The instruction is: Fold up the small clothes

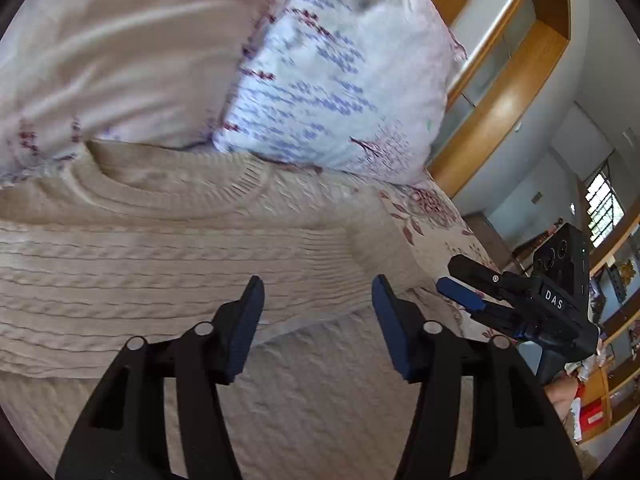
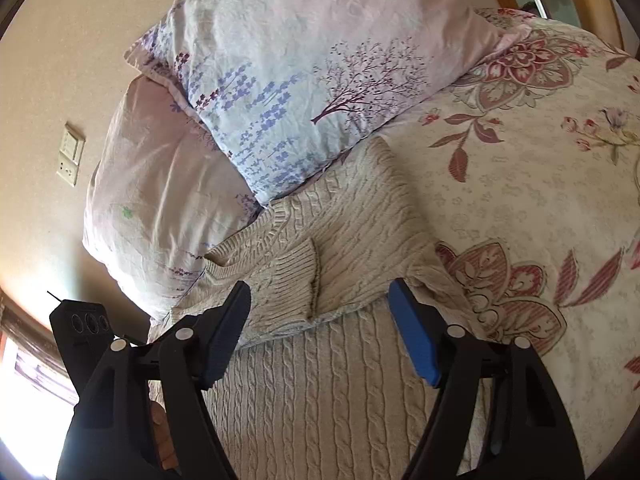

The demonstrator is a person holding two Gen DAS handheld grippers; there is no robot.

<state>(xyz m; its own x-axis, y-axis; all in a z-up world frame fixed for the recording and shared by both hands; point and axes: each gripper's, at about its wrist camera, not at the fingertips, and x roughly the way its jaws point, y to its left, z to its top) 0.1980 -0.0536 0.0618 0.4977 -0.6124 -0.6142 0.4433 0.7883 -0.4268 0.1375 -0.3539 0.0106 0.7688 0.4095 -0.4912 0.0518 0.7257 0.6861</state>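
A beige cable-knit sweater (image 1: 168,248) lies flat on the bed, its ribbed neck near the pillows and a sleeve folded across its body (image 2: 288,280). My left gripper (image 1: 318,292) is open and empty, hovering just above the sweater's folded sleeve. My right gripper (image 2: 320,300) is open and empty above the sweater's body (image 2: 320,392), near the ribbed cuff. The right gripper also shows in the left wrist view (image 1: 460,284) at the sweater's right side, over the bedspread.
Two floral pillows (image 2: 280,80) lean against the wall at the bed's head, touching the sweater's top. A floral bedspread (image 2: 540,180) extends to the right. A wooden headboard shelf (image 1: 500,92) and room shelves stand beyond. A wall switch (image 2: 70,154) is at left.
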